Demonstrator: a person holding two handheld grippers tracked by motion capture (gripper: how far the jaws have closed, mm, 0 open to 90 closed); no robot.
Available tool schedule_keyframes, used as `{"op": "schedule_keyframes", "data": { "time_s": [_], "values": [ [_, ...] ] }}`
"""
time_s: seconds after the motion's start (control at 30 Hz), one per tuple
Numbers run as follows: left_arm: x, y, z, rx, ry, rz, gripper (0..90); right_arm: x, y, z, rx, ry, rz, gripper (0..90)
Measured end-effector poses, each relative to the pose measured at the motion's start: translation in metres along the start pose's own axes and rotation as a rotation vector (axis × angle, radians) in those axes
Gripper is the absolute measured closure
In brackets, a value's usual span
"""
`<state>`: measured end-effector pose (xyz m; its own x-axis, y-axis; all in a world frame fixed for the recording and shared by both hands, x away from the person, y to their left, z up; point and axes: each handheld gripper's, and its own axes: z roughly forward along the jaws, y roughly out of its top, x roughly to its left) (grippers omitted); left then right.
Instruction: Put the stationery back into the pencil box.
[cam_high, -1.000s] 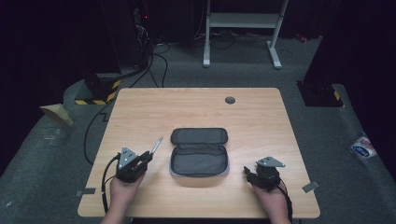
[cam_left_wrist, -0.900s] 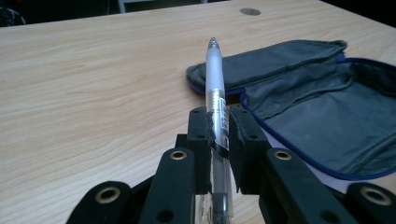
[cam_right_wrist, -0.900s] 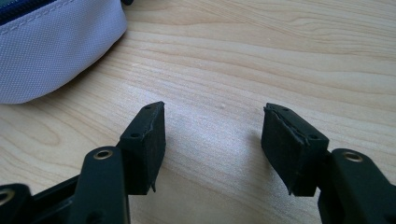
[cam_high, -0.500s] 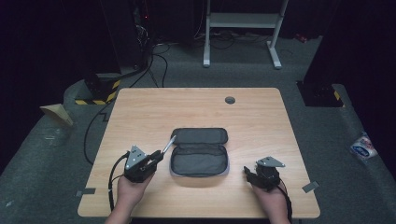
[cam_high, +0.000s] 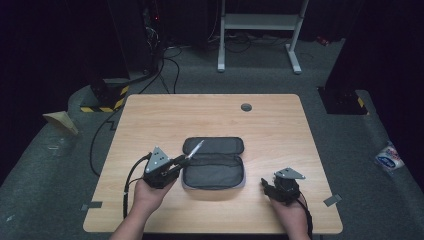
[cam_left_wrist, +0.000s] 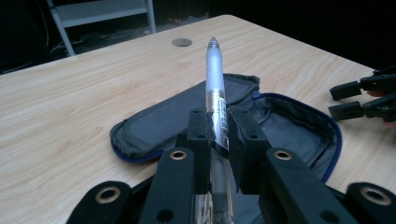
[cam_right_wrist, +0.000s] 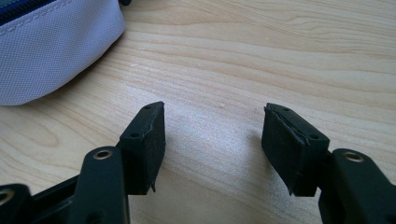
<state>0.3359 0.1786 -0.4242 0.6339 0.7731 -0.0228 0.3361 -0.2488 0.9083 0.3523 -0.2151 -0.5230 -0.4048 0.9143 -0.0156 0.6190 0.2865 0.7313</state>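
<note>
Since a second ago the left gripper (cam_left_wrist: 217, 140) has carried its pinched pen (cam_left_wrist: 214, 79) over the open pencil case (cam_high: 214, 162), a light, stiff, probably slick barrel held mid-length, while the right gripper (cam_right_wrist: 212, 140) rests spread.

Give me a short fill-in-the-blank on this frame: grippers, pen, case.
1. The left gripper is shut on a ____.
2. The pencil case on the table lies ____, its lid flipped back.
3. The right gripper has its jaws ____, with nothing between them.

Missing words: pen; open; open
</note>
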Motion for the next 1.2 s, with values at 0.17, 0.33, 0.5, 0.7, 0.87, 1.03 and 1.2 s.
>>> {"op": "schedule_keyframes", "data": {
  "time_s": [0.17,0.33,0.5,0.7,0.87,1.03,1.2],
  "values": [
    [-0.003,0.005,0.006,0.002,-0.040,0.008,79.3,0.000,0.000,0.000,0.000,-0.002,-0.001,39.3],
    [-0.004,0.007,0.013,0.012,-0.055,0.031,79.3,0.000,0.000,0.000,-0.001,-0.003,-0.008,39.5],
    [-0.007,0.011,0.023,0.027,-0.085,0.064,79.3,0.000,0.000,0.000,-0.001,-0.001,-0.007,39.5],
    [-0.011,0.013,0.036,0.045,-0.120,0.090,79.3,0.000,0.000,0.000,-0.002,-0.001,-0.010,39.5],
    [-0.015,0.013,0.048,0.047,-0.149,0.090,79.3,0.000,0.000,0.000,-0.001,-0.001,-0.008,39.5],
    [-0.020,0.015,0.057,0.056,-0.173,0.107,79.3,0.000,0.000,0.000,-0.001,0.000,-0.010,39.5],
    [-0.024,0.019,0.066,0.067,-0.196,0.126,79.3,0.000,0.000,0.000,-0.001,0.000,-0.010,39.5]
  ]
}}
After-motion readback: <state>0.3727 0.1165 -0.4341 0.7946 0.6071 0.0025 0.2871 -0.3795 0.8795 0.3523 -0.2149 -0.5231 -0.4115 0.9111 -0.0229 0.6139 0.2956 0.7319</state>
